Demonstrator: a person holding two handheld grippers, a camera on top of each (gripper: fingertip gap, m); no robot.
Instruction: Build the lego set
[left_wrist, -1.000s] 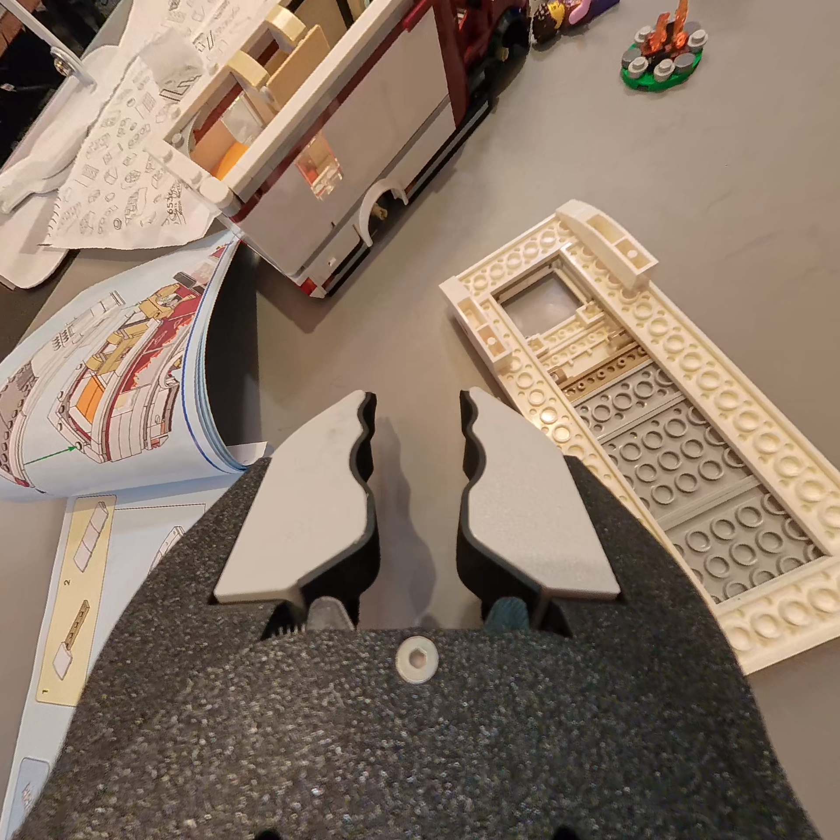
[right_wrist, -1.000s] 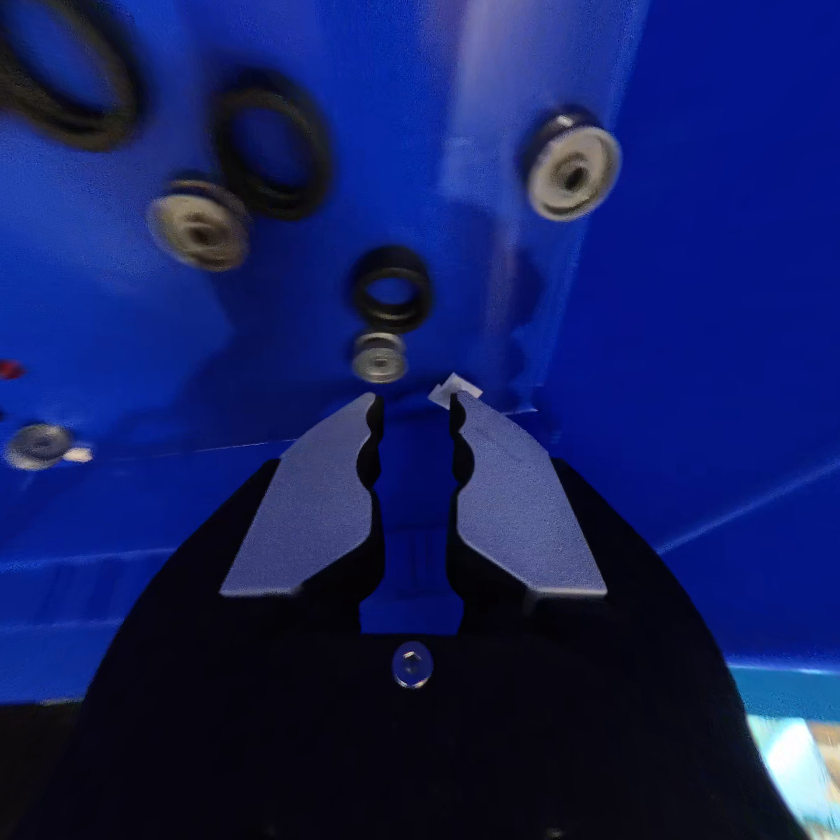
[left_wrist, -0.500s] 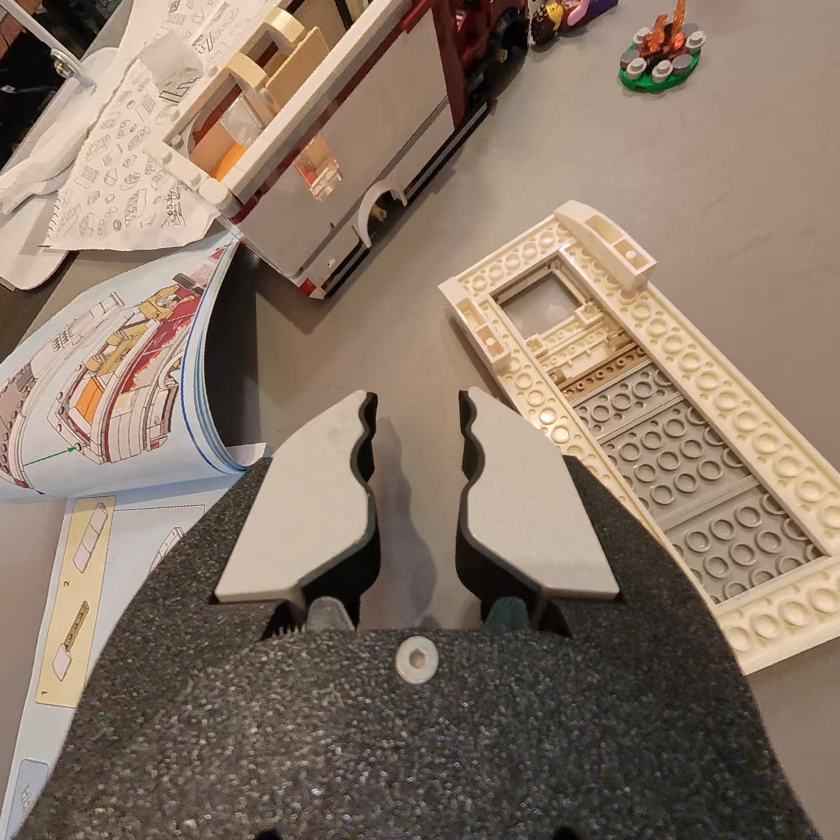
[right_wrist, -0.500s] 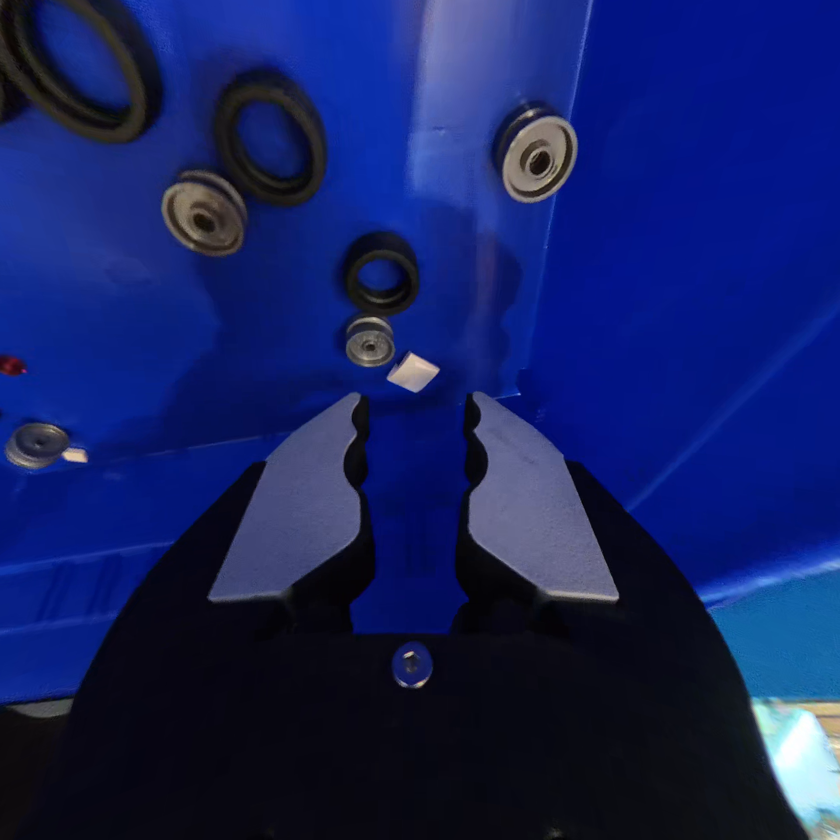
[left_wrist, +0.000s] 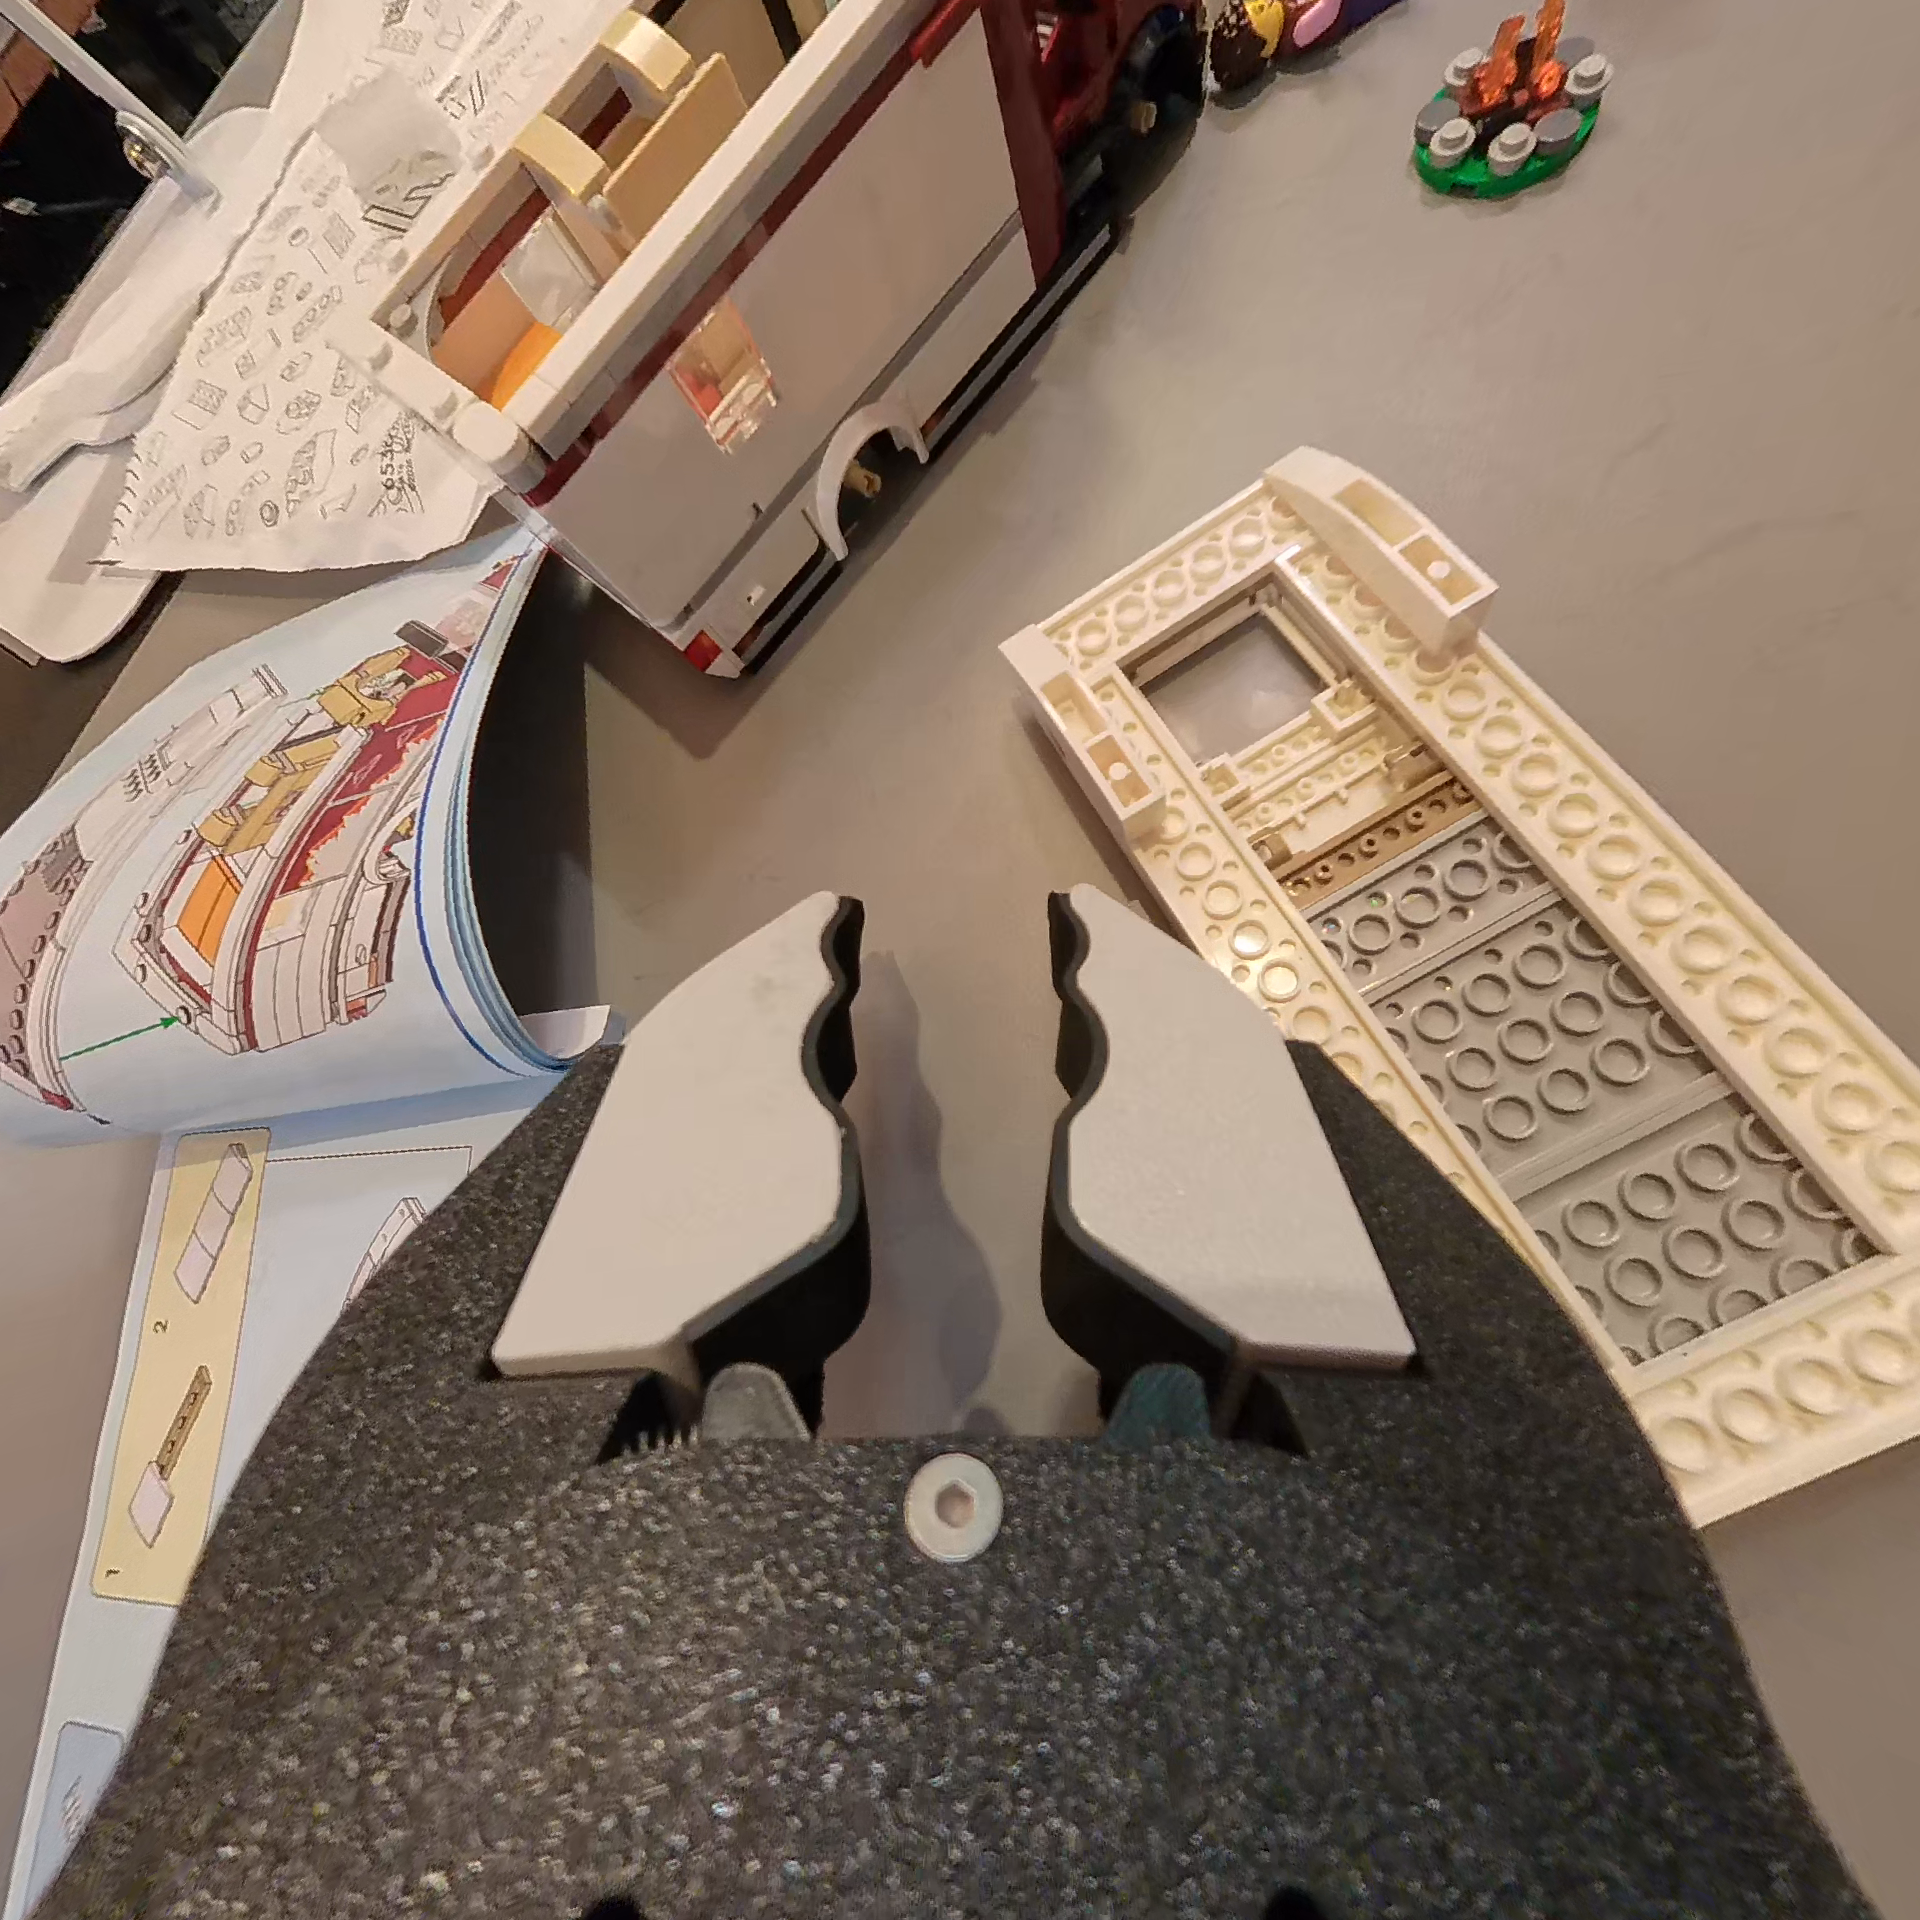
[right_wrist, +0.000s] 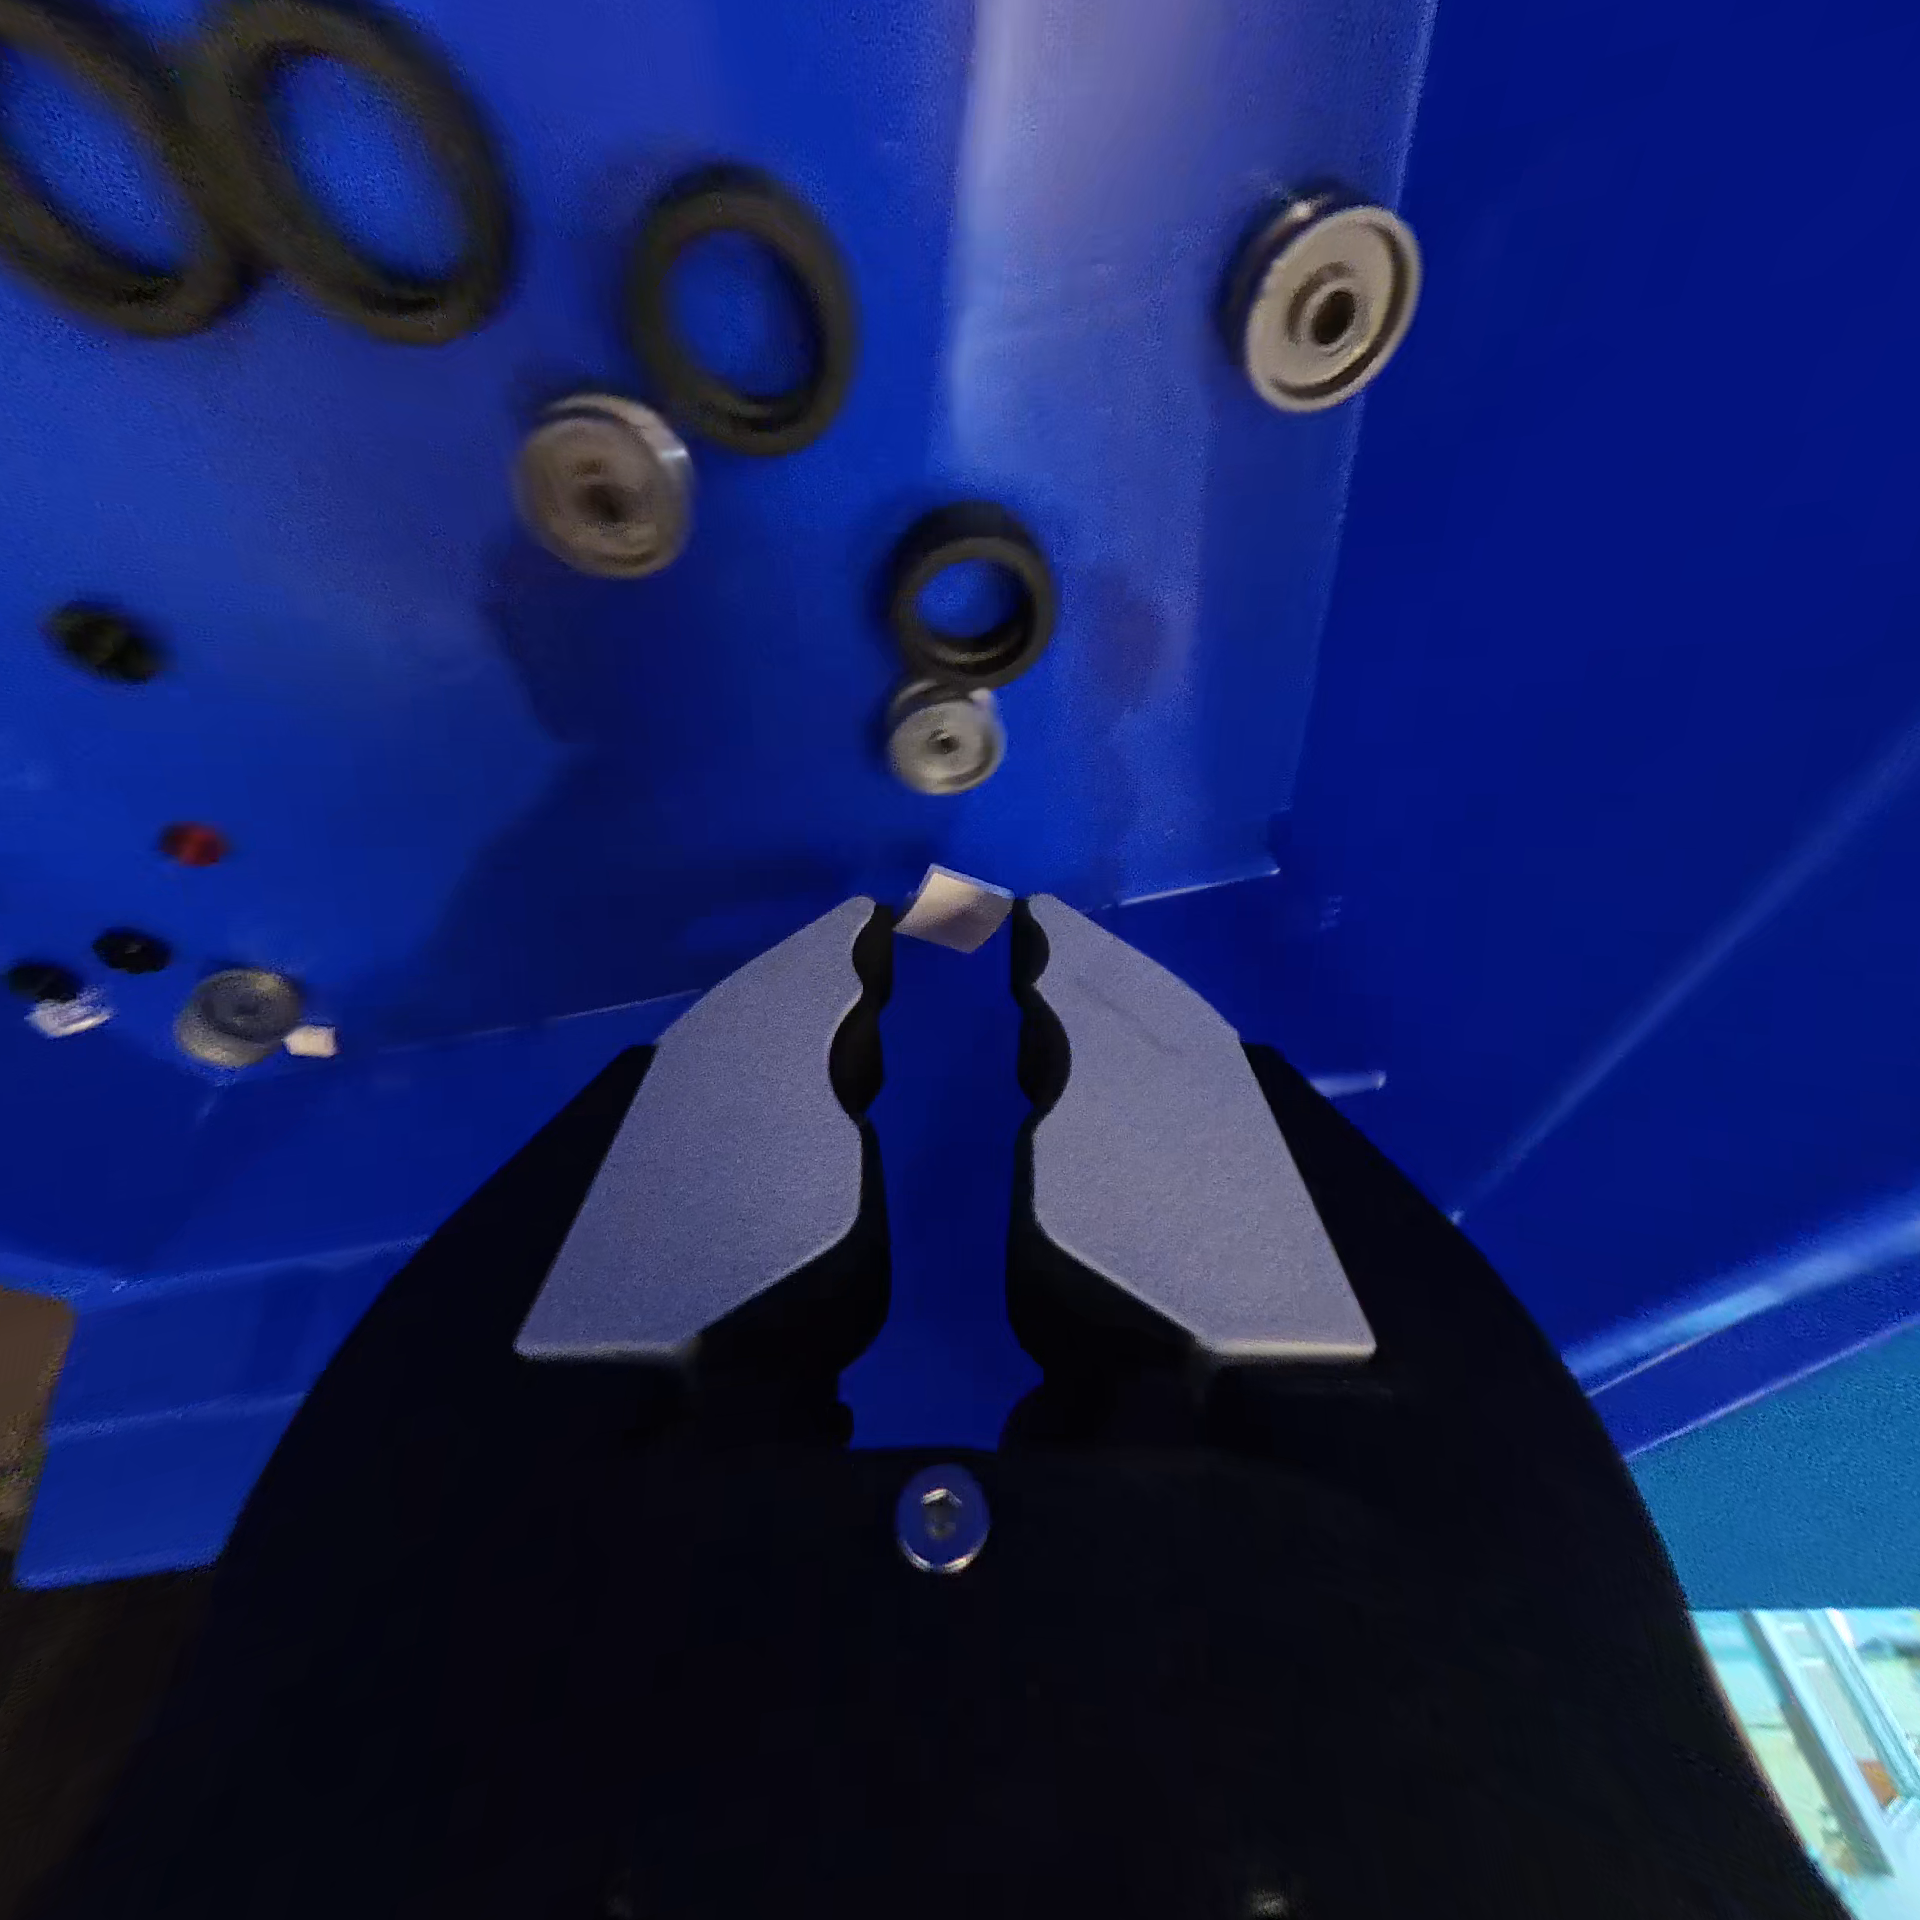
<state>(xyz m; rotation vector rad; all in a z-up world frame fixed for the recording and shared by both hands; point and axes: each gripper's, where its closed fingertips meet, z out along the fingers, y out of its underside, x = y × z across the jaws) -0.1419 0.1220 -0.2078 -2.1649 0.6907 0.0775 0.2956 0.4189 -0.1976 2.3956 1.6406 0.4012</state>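
Note:
My left gripper (left_wrist: 956, 925) is open and empty, hovering over the bare grey table (left_wrist: 831, 790). It sits between a curled instruction booklet (left_wrist: 260, 883) on the left and a cream brick roof plate (left_wrist: 1558, 935), lying studs down, on the right. My right gripper (right_wrist: 951, 925) is inside a blue bin (right_wrist: 1558, 727). Its fingertips are closed on a small white brick piece (right_wrist: 951, 916), and both pads touch it. A small grey wheel hub (right_wrist: 945, 740) and a black tyre (right_wrist: 971, 603) lie just beyond the tips.
A brick camper van model (left_wrist: 790, 343) stands beyond the left gripper, with a printed paper sheet (left_wrist: 281, 343) beside it and a small brick campfire (left_wrist: 1507, 104) at the far right. The bin also holds more hubs (right_wrist: 1325, 312), larger tyres (right_wrist: 743, 312) and small dark pieces (right_wrist: 130, 951). Spacing between my two grippers at the tips: around 55 cm. My right tips are about 50 cm from the cream brick roof plate (left_wrist: 1558, 935), my left tips only 7 cm.
The right jaws opened, moved forward over the small white piece lying on the bin floor, then closed on it. The left gripper has not moved.

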